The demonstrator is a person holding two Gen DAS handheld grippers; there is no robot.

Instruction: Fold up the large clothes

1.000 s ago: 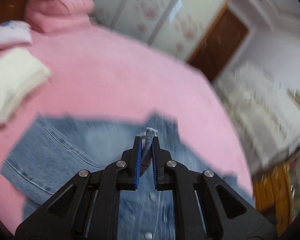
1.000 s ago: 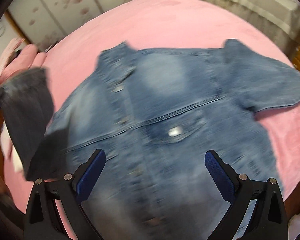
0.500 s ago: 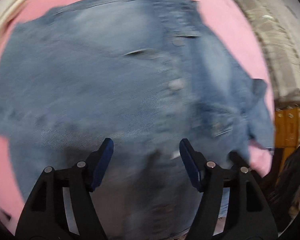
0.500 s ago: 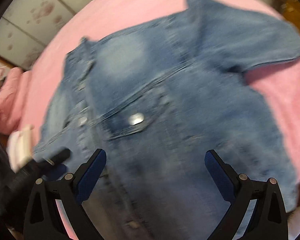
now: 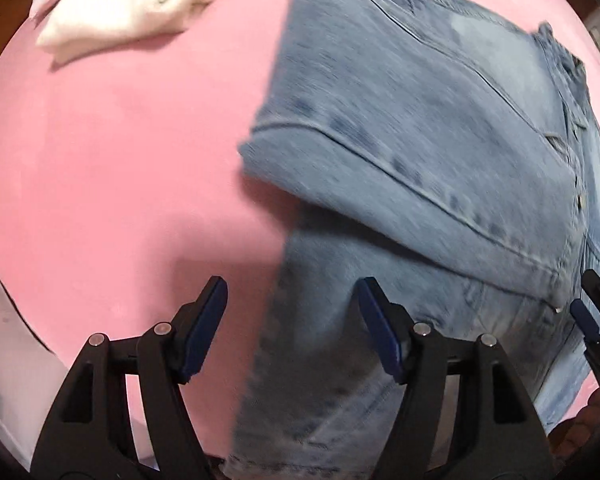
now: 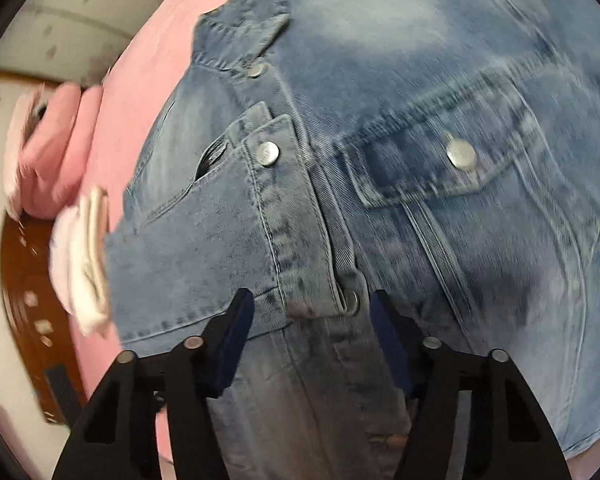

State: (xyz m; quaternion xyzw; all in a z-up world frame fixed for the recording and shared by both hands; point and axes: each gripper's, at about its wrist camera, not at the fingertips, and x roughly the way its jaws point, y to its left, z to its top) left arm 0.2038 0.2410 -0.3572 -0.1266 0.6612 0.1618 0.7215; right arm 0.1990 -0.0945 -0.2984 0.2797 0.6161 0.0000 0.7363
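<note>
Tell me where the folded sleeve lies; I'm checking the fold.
In the left wrist view the sleeve lies folded across the denim jacket, right of centre, on the pink bedspread.

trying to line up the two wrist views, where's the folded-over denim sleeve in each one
Left wrist: the folded-over sleeve runs from the upper middle down to the right, lying across the jacket.
Right wrist: its cuff end is at centre left, just above the gripper.
Shared landmark: the folded white cloth on the pink bed.

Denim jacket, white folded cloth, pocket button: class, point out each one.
denim jacket (image 5: pixel 420 128), left wrist view, folded-over sleeve.
white folded cloth (image 5: pixel 124 8), left wrist view, its top face.
pocket button (image 6: pixel 461 153), right wrist view, button's centre.
</note>
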